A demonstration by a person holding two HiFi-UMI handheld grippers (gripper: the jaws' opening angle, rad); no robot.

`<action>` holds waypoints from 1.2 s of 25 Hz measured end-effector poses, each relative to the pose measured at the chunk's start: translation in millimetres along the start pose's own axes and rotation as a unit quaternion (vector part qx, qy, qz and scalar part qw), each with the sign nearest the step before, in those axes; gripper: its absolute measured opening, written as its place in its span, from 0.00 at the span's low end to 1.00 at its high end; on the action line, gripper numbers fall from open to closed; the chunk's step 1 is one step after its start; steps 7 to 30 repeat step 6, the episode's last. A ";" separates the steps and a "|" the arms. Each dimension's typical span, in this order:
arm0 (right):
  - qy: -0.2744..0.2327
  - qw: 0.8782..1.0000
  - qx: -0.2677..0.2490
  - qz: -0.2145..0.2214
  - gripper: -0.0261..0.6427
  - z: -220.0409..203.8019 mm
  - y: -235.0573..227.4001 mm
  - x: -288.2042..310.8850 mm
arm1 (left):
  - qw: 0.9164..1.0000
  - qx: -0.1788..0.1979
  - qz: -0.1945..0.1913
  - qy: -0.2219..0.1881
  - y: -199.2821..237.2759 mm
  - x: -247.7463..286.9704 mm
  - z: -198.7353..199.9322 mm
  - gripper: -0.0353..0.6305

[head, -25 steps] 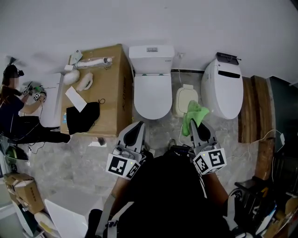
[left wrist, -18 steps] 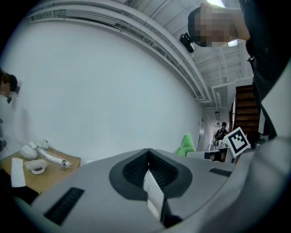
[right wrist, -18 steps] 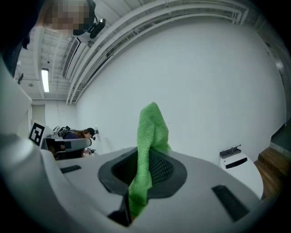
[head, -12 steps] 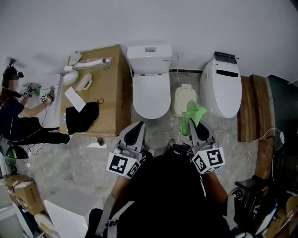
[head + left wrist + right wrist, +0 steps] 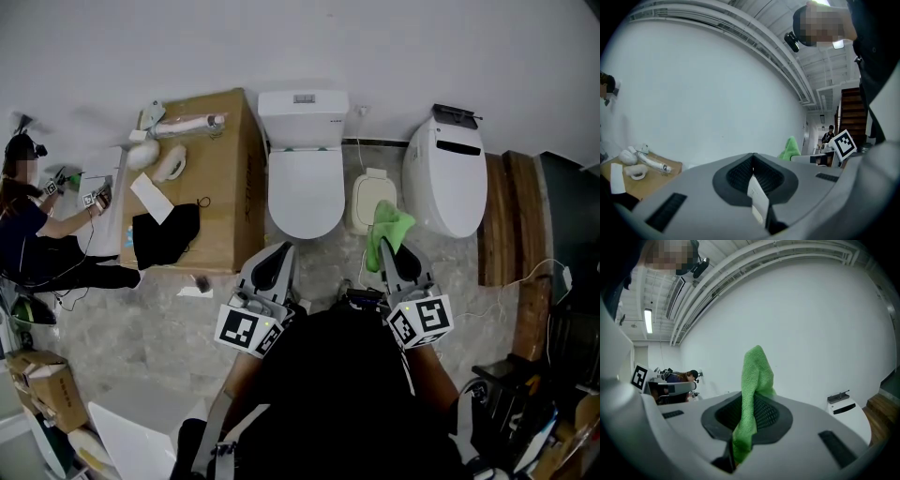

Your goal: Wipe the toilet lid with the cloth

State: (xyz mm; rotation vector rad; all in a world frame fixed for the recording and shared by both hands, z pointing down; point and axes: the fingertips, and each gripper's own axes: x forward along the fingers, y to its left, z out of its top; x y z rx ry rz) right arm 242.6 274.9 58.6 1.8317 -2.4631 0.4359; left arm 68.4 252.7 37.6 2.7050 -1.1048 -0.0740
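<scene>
Green microfibre cloth stands up from the right gripper. Its jaws pinch the cloth's lower end, and the free end flops over above the tips. Both grippers are held side by side close against the person's torso, pointing forward and tilted up toward the white wall. The left gripper, at 9 o'clock of the right one, has its jaws pressed together, with a small white slip at their seam. The closed toilet lid lies at 12 o'clock of the left gripper, clear of the cloth. A cardboard box sits at the toilet's 9 o'clock.
</scene>
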 end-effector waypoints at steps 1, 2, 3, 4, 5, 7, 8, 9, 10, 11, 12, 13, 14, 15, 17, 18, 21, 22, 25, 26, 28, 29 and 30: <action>-0.001 1.000 0.000 0.000 0.12 0.7 -0.3 -0.6 | 1.000 0.000 -0.001 0.000 -0.6 0.3 0.5 0.06; -0.002 1.000 0.000 0.000 0.12 1.4 -0.5 -0.9 | 1.000 0.001 -0.002 0.000 -1.0 0.8 1.2 0.06; -0.003 1.000 0.000 0.000 0.12 2.1 -0.6 -0.8 | 1.000 0.001 -0.003 -0.001 -1.0 1.3 1.9 0.06; -0.004 1.000 0.000 0.000 0.12 2.6 -0.6 -0.2 | 1.000 0.002 -0.004 -0.001 -0.4 1.9 2.6 0.06; -0.005 1.000 0.000 0.000 0.12 2.9 -0.6 0.5 | 1.000 0.002 -0.005 -0.002 0.3 2.5 3.3 0.06; -0.006 1.000 0.000 0.000 0.12 3.2 -0.5 1.4 | 1.000 0.003 -0.006 -0.003 1.1 3.1 3.9 0.06; -0.006 1.000 0.000 0.000 0.12 3.2 -0.5 1.4 | 1.000 0.003 -0.006 -0.003 1.1 3.1 3.9 0.06; -0.006 1.000 0.000 0.000 0.12 3.2 -0.5 1.4 | 1.000 0.003 -0.006 -0.003 1.1 3.1 3.9 0.06; -0.006 1.000 0.000 0.000 0.12 3.2 -0.5 1.4 | 1.000 0.003 -0.006 -0.003 1.1 3.1 3.9 0.06; -0.006 1.000 0.000 0.000 0.12 3.2 -0.5 1.4 | 1.000 0.003 -0.006 -0.003 1.1 3.1 3.9 0.06; -0.006 1.000 0.000 0.000 0.12 3.2 -0.5 1.4 | 1.000 0.003 -0.006 -0.003 1.1 3.1 3.9 0.06; -0.006 1.000 0.000 0.000 0.12 3.2 -0.5 1.4 | 1.000 0.003 -0.006 -0.003 1.1 3.1 3.9 0.06; -0.006 1.000 0.000 0.000 0.12 3.2 -0.5 1.4 | 1.000 0.003 -0.006 -0.003 1.1 3.1 3.9 0.06; -0.006 1.000 0.000 0.000 0.12 3.2 -0.5 1.4 | 1.000 0.003 -0.006 -0.003 1.1 3.1 3.9 0.06; -0.006 1.000 0.000 0.000 0.12 3.2 -0.5 1.4 | 1.000 0.003 -0.006 -0.003 1.1 3.1 3.9 0.06; -0.006 1.000 0.000 0.000 0.12 3.2 -0.5 1.4 | 1.000 0.003 -0.006 -0.003 1.1 3.1 3.9 0.06; -0.006 1.000 0.000 0.000 0.12 3.2 -0.5 1.4 | 1.000 0.003 -0.006 -0.003 1.1 3.1 3.9 0.06; -0.006 1.000 0.000 0.000 0.12 3.2 -0.5 1.4 | 1.000 0.003 -0.006 -0.003 1.1 3.1 3.9 0.06; -0.006 1.000 0.000 0.000 0.12 3.2 -0.5 1.4 | 1.000 0.003 -0.006 -0.003 1.1 3.1 3.9 0.06; -0.006 1.000 0.000 0.000 0.12 3.2 -0.5 1.4 | 1.000 0.003 -0.006 -0.003 1.1 3.1 3.9 0.06; -0.006 1.000 0.000 0.000 0.12 3.2 -0.5 1.4 | 1.000 0.003 -0.006 -0.003 1.1 3.1 3.9 0.06; -0.006 1.000 0.000 0.000 0.12 3.2 -0.5 1.4 | 1.000 0.003 -0.006 -0.003 1.1 3.1 3.9 0.06; -0.006 1.000 0.000 0.000 0.12 3.2 -0.5 1.4 | 1.000 0.003 -0.006 -0.003 1.1 3.1 3.9 0.06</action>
